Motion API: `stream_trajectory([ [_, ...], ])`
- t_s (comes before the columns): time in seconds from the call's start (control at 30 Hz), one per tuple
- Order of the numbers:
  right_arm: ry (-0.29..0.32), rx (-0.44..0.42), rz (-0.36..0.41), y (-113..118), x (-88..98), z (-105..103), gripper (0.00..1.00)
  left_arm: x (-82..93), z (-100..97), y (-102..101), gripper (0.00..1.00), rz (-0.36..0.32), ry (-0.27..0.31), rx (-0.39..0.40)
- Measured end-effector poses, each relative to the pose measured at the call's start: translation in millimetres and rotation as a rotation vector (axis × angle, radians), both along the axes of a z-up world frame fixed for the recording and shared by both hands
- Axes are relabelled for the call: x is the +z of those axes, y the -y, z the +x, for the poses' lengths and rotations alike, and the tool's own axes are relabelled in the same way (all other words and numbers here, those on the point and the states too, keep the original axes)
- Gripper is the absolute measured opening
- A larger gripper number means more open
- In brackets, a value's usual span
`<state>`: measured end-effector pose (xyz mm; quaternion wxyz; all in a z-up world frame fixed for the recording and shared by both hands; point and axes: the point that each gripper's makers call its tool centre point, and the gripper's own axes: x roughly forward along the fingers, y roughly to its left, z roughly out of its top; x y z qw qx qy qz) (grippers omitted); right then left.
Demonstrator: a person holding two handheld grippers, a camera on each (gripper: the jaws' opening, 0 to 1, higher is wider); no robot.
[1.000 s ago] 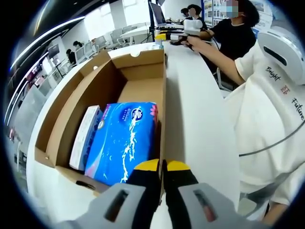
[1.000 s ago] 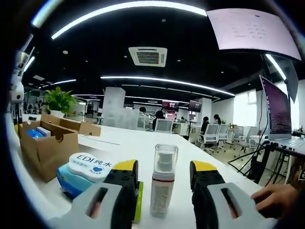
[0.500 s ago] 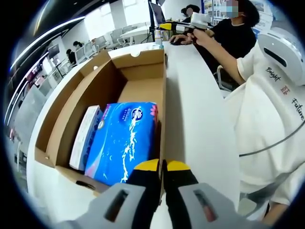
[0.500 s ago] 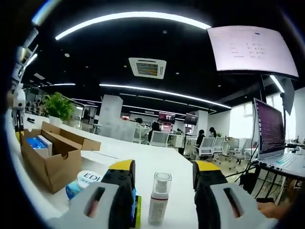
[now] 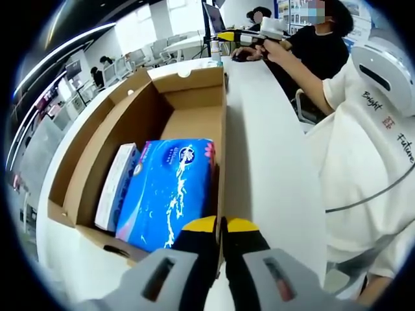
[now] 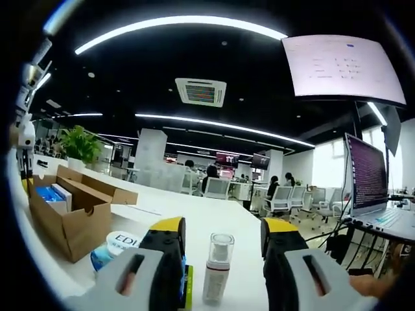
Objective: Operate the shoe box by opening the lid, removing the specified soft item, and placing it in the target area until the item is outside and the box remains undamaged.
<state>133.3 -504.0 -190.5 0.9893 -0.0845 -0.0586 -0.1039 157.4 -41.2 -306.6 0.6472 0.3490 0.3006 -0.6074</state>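
In the left gripper view I see the open cardboard shoe box lying on the white surface, running from 8 o'clock up to 12. Inside it, a slim white box lies along the left wall, and just beside it, touching, is the blue soft tissue pack, not yet out of the box. My left claw sits at 6 o'clock, its yellow tips pinched on the shoe box's right wall. At 3 o'clock is a person in a white shirt.

In the right gripper view the shoe box sits at 9 o'clock. A round wipes pack lies beside the left jaw of my right claw, which stands open around an upright spray bottle. A laptop screen is at 3 o'clock.
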Motion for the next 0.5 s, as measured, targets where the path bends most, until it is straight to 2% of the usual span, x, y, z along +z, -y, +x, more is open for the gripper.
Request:
stream_trajectory([
  [0.5, -0.011, 0.019, -0.028, -12, 1.1, 5, 0.47, 0.1, 0.3, 0, 0.02, -0.005, 0.004, -0.001],
])
